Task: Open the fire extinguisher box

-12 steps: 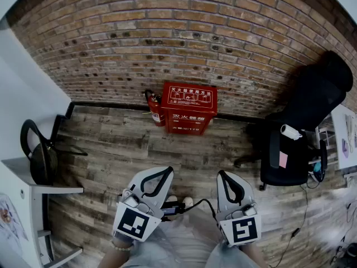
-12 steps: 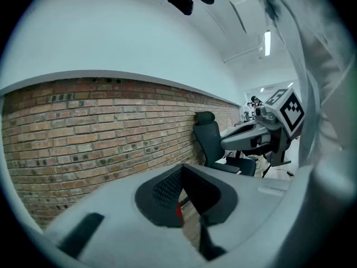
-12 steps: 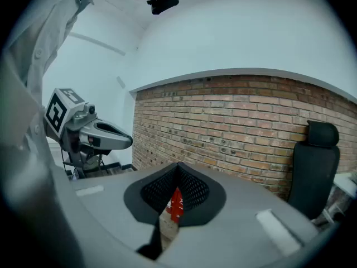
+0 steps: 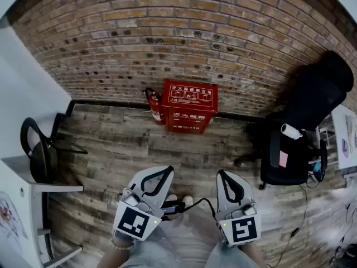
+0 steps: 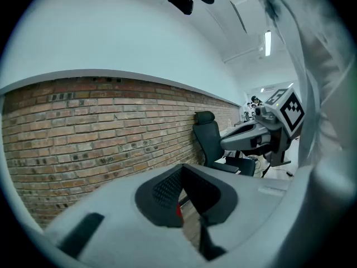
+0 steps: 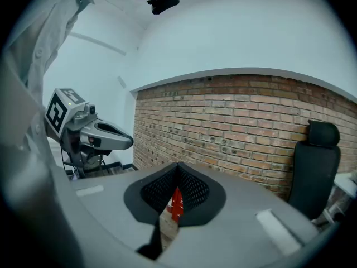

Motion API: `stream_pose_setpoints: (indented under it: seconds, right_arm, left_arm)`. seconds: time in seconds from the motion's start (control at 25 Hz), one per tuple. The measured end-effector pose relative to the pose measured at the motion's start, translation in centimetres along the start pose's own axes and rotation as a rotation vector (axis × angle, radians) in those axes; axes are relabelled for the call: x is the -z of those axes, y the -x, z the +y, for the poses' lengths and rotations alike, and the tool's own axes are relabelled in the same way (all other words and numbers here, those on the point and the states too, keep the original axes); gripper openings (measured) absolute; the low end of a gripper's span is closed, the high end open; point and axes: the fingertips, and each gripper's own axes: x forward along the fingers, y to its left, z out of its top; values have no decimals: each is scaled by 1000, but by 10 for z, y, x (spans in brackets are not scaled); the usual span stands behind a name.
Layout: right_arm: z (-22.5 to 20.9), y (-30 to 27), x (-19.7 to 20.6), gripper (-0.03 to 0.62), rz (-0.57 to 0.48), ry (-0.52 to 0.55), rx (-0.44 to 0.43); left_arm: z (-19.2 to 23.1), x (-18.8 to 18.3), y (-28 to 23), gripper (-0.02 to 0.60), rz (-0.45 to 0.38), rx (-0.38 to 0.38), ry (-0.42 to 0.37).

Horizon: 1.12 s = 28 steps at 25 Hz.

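**Left gripper (image 4: pixel 168 171) and right gripper (image 4: pixel 221 174) shut, well short of the fire extinguisher box (image 4: pixel 189 108)**

Both pairs of jaws are pressed together on nothing, held low and side by side. Ahead, across the plank floor (image 4: pixel 122 144), the red box stands closed against the brick wall (image 4: pixel 178 38). A fire extinguisher (image 4: pixel 155 110) stands just left of it, and a black office chair (image 4: pixel 301 133) sits off to the right.

A red-brown brick wall (image 4: pixel 184 38) is seen at the back, edged at its foot by a black baseboard (image 4: pixel 106 104). The floor (image 4: pixel 111 149) is laid with weathered wood planks. A black office chair (image 4: pixel 304 121) is placed at the right, and a white desk (image 4: pixel 22 175) at the left. A lit ceiling strip light (image 5: pixel 268 42) is caught in the left gripper view.
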Motion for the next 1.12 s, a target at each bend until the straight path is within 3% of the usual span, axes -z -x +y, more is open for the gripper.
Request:
stream_pose_setpoints:
  seconds: [0.68,0.84,1.0,1.12]
  right_arm:
    - [-6,18,11,6,7,-4,-37]
    - [-7,23,14,6,1,-3,-64]
    - [-10,28,18,6,2,28,-99]
    - [-16,36,22,6,2,24,-98]
  left_arm:
    - [-17,-4,-1,-6,11,-26,3]
    - [-23,-5,-1,-6,13,-58,23]
    - [-32,-8,-3,-6,9,-77,-13]
    - [-34,-7,-2,-6,17,-118,32]
